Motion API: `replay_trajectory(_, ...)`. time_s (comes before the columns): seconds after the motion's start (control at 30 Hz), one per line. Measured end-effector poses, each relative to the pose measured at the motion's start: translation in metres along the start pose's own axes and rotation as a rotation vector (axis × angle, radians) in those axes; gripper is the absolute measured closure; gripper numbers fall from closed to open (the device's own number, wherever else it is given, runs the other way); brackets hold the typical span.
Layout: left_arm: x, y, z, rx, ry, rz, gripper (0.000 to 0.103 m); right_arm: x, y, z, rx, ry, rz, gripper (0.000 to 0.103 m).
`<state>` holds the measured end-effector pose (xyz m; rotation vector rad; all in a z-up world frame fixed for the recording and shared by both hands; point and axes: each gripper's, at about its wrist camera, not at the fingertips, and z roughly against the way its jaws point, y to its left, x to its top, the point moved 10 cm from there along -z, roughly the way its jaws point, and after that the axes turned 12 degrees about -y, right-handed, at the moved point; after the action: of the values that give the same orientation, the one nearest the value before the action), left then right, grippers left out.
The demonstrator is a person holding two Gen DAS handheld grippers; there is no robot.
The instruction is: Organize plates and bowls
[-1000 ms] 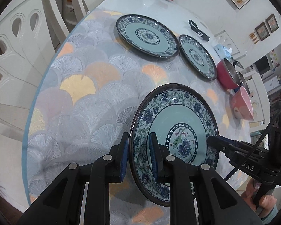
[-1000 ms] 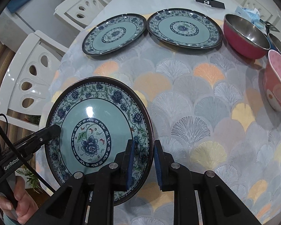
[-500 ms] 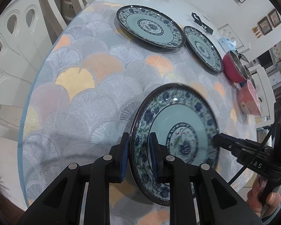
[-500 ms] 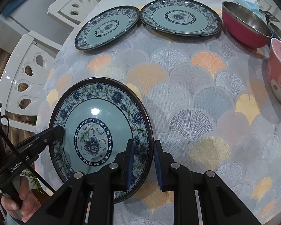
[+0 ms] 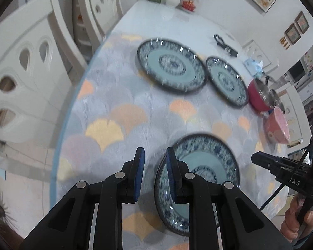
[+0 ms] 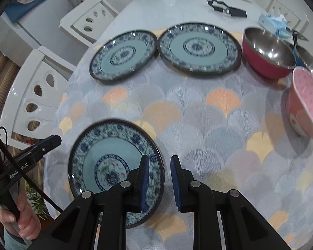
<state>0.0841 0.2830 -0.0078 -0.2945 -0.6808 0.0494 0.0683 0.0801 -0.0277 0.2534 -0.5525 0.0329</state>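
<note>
A blue floral plate (image 5: 206, 162) lies flat on the patterned tablecloth near the front edge; it also shows in the right wrist view (image 6: 110, 162). My left gripper (image 5: 155, 160) is open and empty, raised just left of the plate. My right gripper (image 6: 159, 166) is open and empty, raised above the plate's right rim. Two more floral plates (image 6: 124, 55) (image 6: 199, 48) lie side by side at the far end. A red steel-lined bowl (image 6: 269, 56) and a pink bowl (image 6: 306, 104) stand at the right.
White chairs (image 5: 29, 66) stand along the table's left side. A black object (image 6: 227, 8) and a blue tissue pack (image 6: 273, 21) lie on the bare far tabletop. Another steel bowl (image 6: 308, 58) sits behind the pink one.
Both grippers have let go of the near plate, opened and pulled up and back. The plate now lies flat on the cloth.
</note>
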Motion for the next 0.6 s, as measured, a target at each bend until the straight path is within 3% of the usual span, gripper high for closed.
replay_trajectory(0.27,0.075,-0.015,0.020,-0.026,-0.134,-0.063,0.082,0.060,0.018,0.016,0.041,-0.102,0.015,0.082)
replay_trajectory(0.3,0.082,-0.018,0.019,-0.027,-0.143,-0.067,0.073,0.068,0.019,0.015,0.049,-0.113,0.000,0.076)
replay_trajectory(0.33,0.092,-0.019,0.017,-0.030,-0.155,-0.069,0.065,0.075,0.020,0.014,0.059,-0.120,-0.022,0.063)
replay_trajectory(0.4,0.106,-0.019,0.010,-0.042,-0.157,-0.061,0.057,0.088,0.020,0.010,0.093,-0.130,-0.078,0.045)
replay_trajectory(0.6,0.135,-0.012,-0.040,-0.079,-0.095,-0.013,0.055,0.103,0.024,-0.021,0.131,-0.098,-0.136,0.045)
